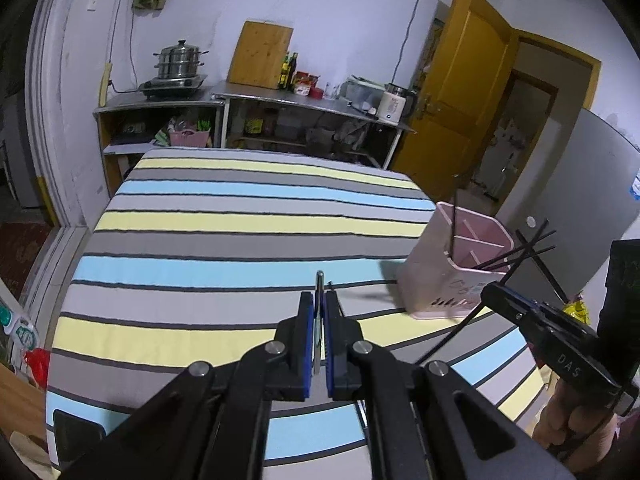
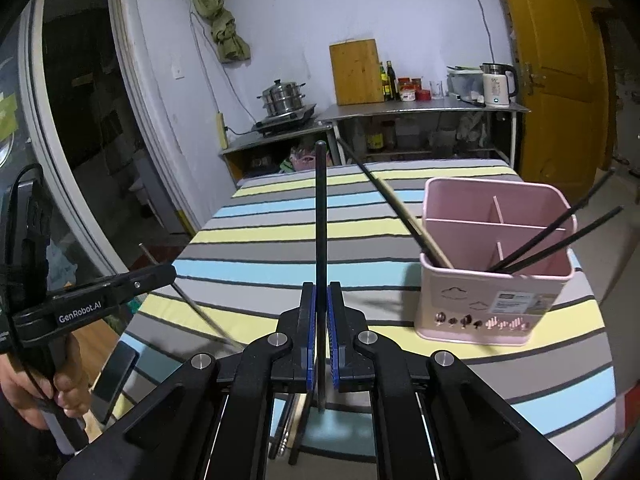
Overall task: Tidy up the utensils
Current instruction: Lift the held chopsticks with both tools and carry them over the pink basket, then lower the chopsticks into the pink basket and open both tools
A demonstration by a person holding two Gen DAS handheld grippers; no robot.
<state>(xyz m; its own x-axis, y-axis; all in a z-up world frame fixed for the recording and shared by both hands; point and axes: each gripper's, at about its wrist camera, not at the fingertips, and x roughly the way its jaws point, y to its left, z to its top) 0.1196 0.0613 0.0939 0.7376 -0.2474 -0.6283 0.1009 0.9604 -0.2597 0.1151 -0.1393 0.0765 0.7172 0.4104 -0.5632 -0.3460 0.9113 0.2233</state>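
Observation:
In the left wrist view my left gripper [image 1: 319,297] is shut on a thin silver metal chopstick [image 1: 319,280] that pokes up past its fingertips, above the striped table [image 1: 224,220]. In the right wrist view my right gripper [image 2: 321,287] is shut on a long black chopstick [image 2: 321,216] that stands upright. A pink divided utensil holder [image 2: 496,292] stands to its right and holds several chopsticks [image 2: 560,232] that lean outwards. The holder [image 1: 448,280] sits right of my left gripper. Each view also shows the other gripper [image 1: 490,290] [image 2: 170,271], held by a hand.
More utensils [image 2: 286,428] lie on the table under my right gripper. A dark flat device [image 2: 116,376] rests at the table's near left edge. Beyond the far edge stand steel counters [image 1: 280,98] with a steamer pot [image 1: 180,60] and kettle [image 1: 396,106]. A yellow door [image 1: 460,92] is at the right.

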